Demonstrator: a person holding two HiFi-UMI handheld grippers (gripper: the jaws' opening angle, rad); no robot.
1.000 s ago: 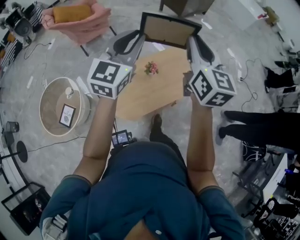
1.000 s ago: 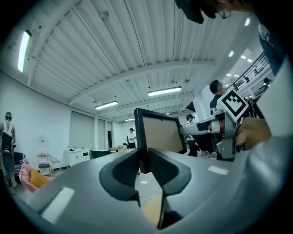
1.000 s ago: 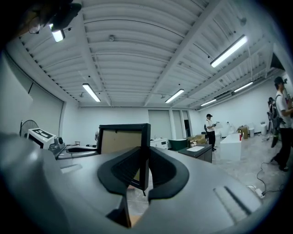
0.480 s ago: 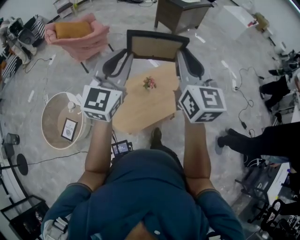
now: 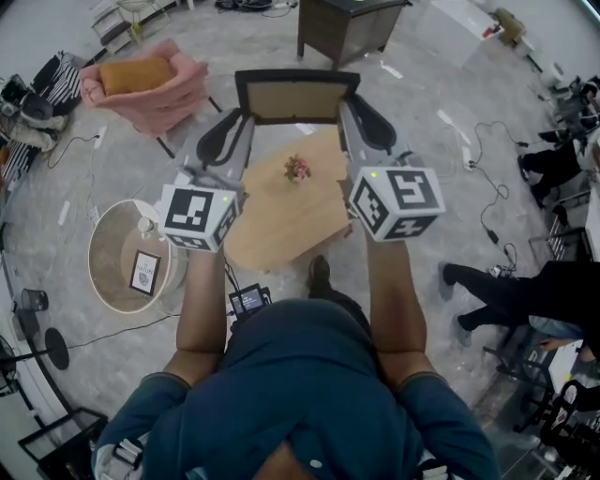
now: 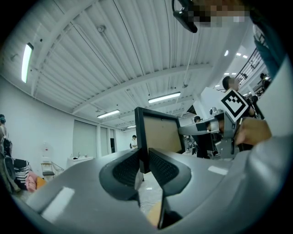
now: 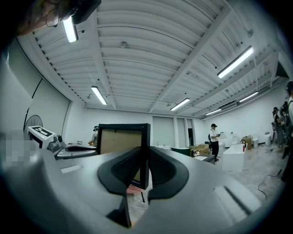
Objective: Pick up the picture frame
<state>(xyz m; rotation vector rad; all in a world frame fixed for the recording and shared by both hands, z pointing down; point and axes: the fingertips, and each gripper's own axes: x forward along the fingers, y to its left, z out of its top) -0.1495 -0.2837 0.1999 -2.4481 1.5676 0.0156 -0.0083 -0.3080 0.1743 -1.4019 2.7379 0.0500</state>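
The picture frame (image 5: pixel 295 96), black-edged with a tan backing, hangs in the air above the wooden table (image 5: pixel 281 211), held between both grippers. My left gripper (image 5: pixel 240 117) is shut on its left edge and my right gripper (image 5: pixel 349 111) is shut on its right edge. In the left gripper view the picture frame (image 6: pixel 160 132) stands upright with its black side rail pinched between the jaws of the left gripper (image 6: pixel 143 167). In the right gripper view the picture frame (image 7: pixel 120 139) has its right rail clamped in the right gripper (image 7: pixel 145 171).
A small flower pot (image 5: pixel 298 169) stands on the table. A pink armchair (image 5: pixel 145 84) lies at the far left, a dark cabinet (image 5: pixel 347 28) beyond the frame, a round side table (image 5: pixel 117 267) with a small framed card at the left. People stand at the right (image 5: pixel 525 291).
Both grippers have swung left with the frame over the table. The frame now looks more level and centred between the arms.
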